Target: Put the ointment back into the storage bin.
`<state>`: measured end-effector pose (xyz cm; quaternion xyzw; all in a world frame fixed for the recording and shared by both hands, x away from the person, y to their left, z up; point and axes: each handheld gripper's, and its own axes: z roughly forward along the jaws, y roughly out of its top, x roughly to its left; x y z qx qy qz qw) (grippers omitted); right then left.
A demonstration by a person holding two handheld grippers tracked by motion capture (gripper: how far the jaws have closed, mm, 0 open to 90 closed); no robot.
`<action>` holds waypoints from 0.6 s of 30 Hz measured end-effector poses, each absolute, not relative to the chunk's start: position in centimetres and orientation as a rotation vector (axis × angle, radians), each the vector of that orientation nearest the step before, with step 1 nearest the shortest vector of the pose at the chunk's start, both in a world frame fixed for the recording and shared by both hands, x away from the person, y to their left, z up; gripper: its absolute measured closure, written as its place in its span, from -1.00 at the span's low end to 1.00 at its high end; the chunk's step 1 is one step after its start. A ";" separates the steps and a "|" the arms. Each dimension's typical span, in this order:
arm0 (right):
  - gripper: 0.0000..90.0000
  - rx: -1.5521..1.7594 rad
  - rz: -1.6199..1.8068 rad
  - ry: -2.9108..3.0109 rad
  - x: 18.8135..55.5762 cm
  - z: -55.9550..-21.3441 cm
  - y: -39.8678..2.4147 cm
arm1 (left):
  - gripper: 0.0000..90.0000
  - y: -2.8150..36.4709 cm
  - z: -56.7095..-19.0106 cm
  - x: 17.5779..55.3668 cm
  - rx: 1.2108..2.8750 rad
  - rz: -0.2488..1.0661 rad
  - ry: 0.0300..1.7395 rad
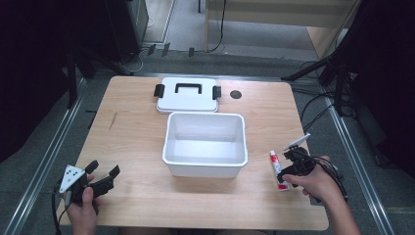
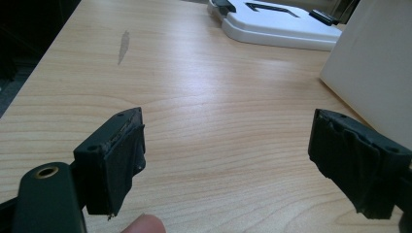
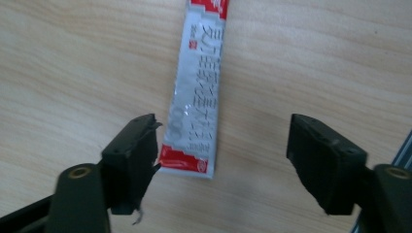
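Right gripper (image 3: 223,145) hangs over the sachet (image 3: 197,97), fingers (image 3: 133,160) apart and clear of it, nothing gripped. Sachet lies flat on the tabletop (image 1: 132,132), just right of the box (image 1: 205,169), whose lid (image 1: 187,95) sits behind it. Risk here: a thin, slick packet could slide out or buckle if the fingers close off-centre. Left gripper (image 2: 238,165), well left of the box, rests released.

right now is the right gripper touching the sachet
Cannot tell. In the right gripper view the sachet lies flat on the table between the right gripper's open jaws; one jaw overlaps its edge, contact unclear.
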<state>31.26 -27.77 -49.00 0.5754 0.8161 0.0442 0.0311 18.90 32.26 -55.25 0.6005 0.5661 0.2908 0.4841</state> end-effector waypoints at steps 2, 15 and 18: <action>-0.21 1.785 0.118 2.505 31.8 -49.1 -27.4 | -0.68 32.3 -55.3 18.9 1.462 0.707 1.378; 0.31 1.889 0.073 2.496 33.9 -50.2 -26.1 | -0.68 32.3 -55.2 19.0 1.472 0.699 1.375; 0.37 1.871 0.055 2.506 34.1 -50.2 -26.0 | -0.68 32.2 -55.2 19.0 1.474 0.700 1.374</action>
